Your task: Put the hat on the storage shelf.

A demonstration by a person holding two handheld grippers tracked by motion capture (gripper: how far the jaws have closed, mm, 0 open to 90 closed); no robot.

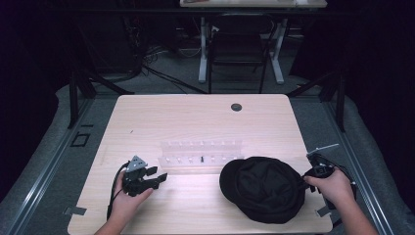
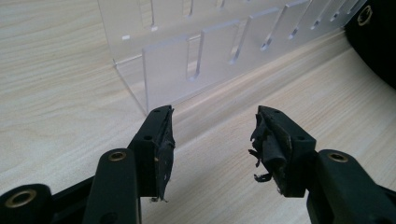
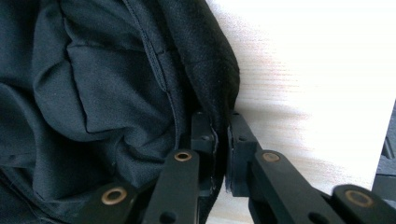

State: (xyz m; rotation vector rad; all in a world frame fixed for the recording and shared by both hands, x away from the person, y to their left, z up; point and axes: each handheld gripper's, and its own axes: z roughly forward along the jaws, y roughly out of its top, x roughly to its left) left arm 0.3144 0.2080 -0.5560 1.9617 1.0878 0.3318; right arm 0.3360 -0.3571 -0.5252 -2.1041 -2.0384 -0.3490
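Black cloth cap (image 1: 264, 188) lies at the table's (image 1: 195, 117) near right. Right gripper (image 3: 222, 135) pinches its rim, jaws nearly closed on a thin fold. Left gripper (image 2: 212, 140) rests apart, jaws wide, empty, facing a clear rack (image 2: 210, 51). Risk: such a shallow bite may slip off when pulled.

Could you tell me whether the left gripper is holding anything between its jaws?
No, the left gripper has its jaws apart over the bare table, with nothing between them.
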